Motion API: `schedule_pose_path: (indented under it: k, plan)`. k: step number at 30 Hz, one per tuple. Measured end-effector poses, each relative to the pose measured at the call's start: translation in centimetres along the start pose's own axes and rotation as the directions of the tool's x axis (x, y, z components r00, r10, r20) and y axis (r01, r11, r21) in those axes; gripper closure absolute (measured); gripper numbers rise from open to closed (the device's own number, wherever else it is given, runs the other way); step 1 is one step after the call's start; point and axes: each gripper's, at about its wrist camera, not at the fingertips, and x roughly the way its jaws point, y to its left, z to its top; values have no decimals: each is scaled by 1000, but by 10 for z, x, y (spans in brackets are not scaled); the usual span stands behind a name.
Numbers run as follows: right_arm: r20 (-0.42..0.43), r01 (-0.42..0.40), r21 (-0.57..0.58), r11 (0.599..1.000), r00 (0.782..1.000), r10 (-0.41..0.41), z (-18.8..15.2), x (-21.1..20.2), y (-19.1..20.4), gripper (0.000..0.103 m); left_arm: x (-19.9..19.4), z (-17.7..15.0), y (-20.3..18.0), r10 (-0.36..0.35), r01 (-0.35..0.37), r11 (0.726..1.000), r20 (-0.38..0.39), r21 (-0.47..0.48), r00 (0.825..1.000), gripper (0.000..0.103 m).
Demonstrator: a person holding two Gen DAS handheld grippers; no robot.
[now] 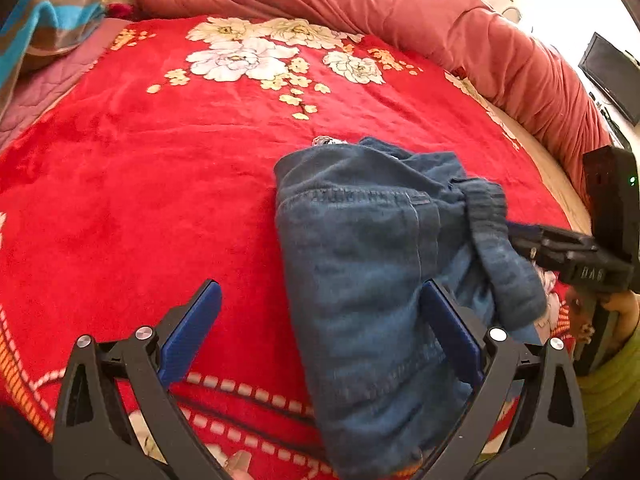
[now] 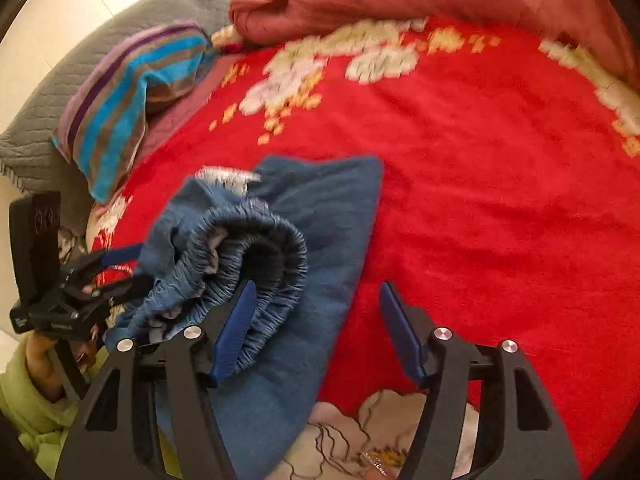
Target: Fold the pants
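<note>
Blue denim pants (image 1: 360, 248) lie bunched on the red blanket, with the elastic waistband (image 2: 256, 248) rolled up on top. My left gripper (image 1: 322, 312) is open wide; the pants' left edge lies between its fingers, and its right finger (image 1: 444, 320) rests over the denim. My right gripper (image 2: 318, 328) is open too, its left finger (image 2: 236, 328) against the waistband, with denim and bare blanket in its gap. In the left wrist view the right gripper (image 1: 520, 240) reaches in at the waistband from the right. The left gripper (image 2: 132, 266) shows at the pants' left side.
A red flowered blanket (image 1: 160, 160) covers the bed. A rolled pink quilt (image 1: 400, 12) runs along the far and right sides. A striped towel (image 2: 120, 100) lies on a grey pillow (image 2: 36, 112) at the left. A person's green sleeve (image 2: 24, 408) is behind the left gripper.
</note>
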Motion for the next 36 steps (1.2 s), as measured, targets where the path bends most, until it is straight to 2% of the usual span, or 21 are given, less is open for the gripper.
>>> schedule_pose_path:
  k: [2,7,9,10,12,14,15,17,20,27,30,36]
  plan:
    - [-23,-10,-2,1000,1000,10,-1,9,0,39,9,2,0,-43,43,999,-22,-20,999,10]
    - [-8,-60,-6,998,998,60,1,15,1,39,19,2,-5,-69,69,998,-33,-4,997,18]
    - [-2,-78,-25,997,997,78,2,18,4,39,21,3,-7,-93,93,996,-35,-11,995,32]
    - [1,-84,-35,996,996,84,3,19,6,43,20,3,-9,-102,102,995,-33,-5,994,37]
    - [5,-114,-54,992,993,114,4,20,9,65,20,3,-13,-111,112,994,-28,3,993,52]
    - [27,-121,-88,989,992,124,6,14,16,76,18,5,-14,-122,122,992,-20,-1,992,60]
    - [43,-117,-106,987,992,122,8,11,20,81,14,7,-14,-133,133,991,-11,-7,991,64]
    - [76,-122,-129,984,988,132,14,3,28,83,7,13,-14,-152,152,988,9,-6,988,69]
    - [104,-113,-167,979,986,131,26,-2,36,83,-2,26,-17,-158,158,987,44,5,986,69]
    - [160,-78,-213,974,981,114,70,1,46,83,-8,65,-7,-100,100,995,115,10,988,69]
    - [157,-60,-206,977,983,94,84,11,44,83,-4,74,-4,-78,76,997,118,22,990,69]
    - [143,-13,-207,978,989,44,90,31,41,81,17,78,7,-55,55,998,88,6,995,69]
